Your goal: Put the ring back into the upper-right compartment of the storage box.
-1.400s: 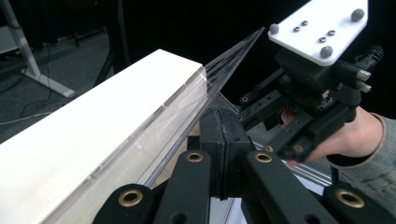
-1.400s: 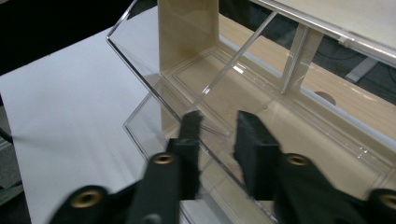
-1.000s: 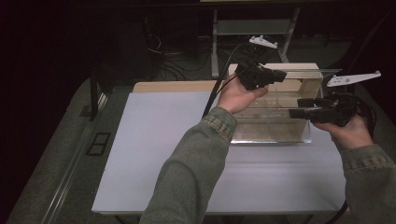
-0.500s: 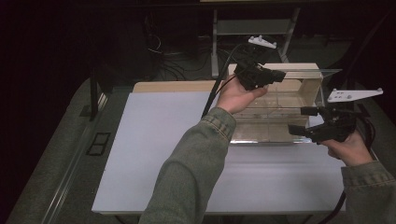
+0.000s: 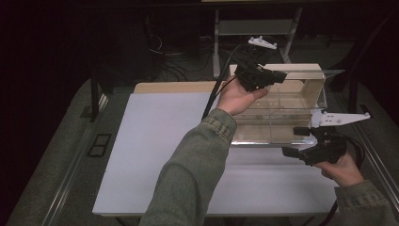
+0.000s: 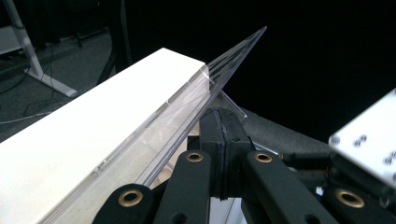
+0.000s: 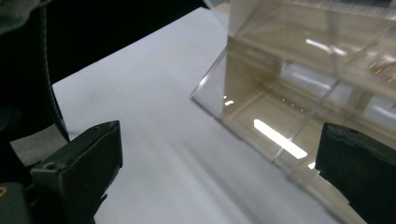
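Your left gripper (image 5: 277,75) pinched the clear lid (image 6: 219,74) at 1 o'clock; it could slip, while your right gripper (image 5: 294,141) was spread.

This is looking like a lab or test bench kept dim. A white work table (image 5: 155,141) is filling the middle of the high view, cables (image 5: 164,52) are trailing over the dark floor at the upper middle, and metal stand legs (image 5: 217,42) are rising behind.
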